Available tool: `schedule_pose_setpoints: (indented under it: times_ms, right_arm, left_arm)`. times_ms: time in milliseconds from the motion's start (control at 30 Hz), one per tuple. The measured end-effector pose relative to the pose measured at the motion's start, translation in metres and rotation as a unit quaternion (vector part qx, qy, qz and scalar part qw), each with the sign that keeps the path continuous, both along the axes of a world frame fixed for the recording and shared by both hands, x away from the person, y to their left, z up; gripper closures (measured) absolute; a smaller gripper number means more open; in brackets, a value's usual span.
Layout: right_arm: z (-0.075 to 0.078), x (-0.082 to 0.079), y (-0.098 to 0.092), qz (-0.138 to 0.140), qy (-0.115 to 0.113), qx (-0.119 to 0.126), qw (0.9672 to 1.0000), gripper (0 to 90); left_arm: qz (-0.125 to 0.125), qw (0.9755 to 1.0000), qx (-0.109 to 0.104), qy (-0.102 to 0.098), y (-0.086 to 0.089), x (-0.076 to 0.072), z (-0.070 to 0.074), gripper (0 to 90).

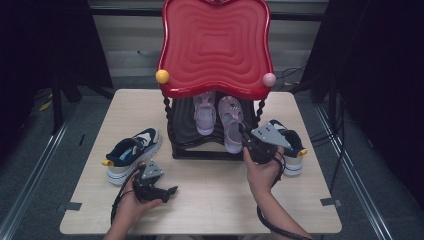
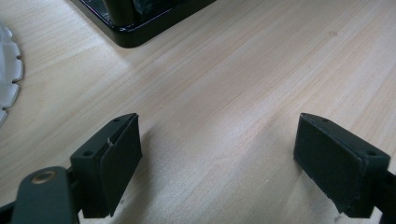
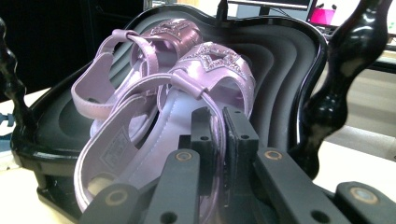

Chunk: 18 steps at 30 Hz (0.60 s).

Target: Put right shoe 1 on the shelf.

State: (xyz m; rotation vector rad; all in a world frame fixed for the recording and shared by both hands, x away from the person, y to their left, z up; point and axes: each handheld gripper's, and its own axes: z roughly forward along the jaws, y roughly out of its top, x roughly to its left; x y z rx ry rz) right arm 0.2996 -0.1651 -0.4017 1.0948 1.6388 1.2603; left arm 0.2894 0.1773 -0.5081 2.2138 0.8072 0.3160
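Two lilac sandals lie side by side on the black lower tray [image 1: 200, 152] of a stand with a red top [image 1: 216, 45]. My right gripper [image 1: 243, 134] reaches in at the tray's front right. Seen from the right gripper view, my right gripper [image 3: 219, 116] is shut on the thin heel strap of the nearer sandal [image 3: 140, 140]; the other sandal [image 3: 116, 65] lies behind it. My left gripper [image 1: 172, 190] rests low over the table's front left, pointing right. In the left gripper view that left gripper [image 2: 219, 154] is open, with bare wood between its pads.
A navy and white sneaker [image 1: 132, 152] sits on the table left of the stand, and its mate [image 1: 292, 145] lies right of it behind my right hand. Twisted black posts [image 3: 336, 79] hold up the red top at the tray's corners. The tray's base corner [image 2: 135, 28] lies ahead of the left gripper.
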Motion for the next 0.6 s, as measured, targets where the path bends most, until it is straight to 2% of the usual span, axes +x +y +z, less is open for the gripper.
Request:
schedule_pose_setpoints:
  times_ms: [600]
  right_arm:
    - [0.003, 0.021, 0.004, -0.021, -0.011, 0.006, 0.9997, 83.0]
  left_arm:
    - [0.0, 1.0, 0.001, -0.001, 0.0, 0.0, 0.0, 14.5]
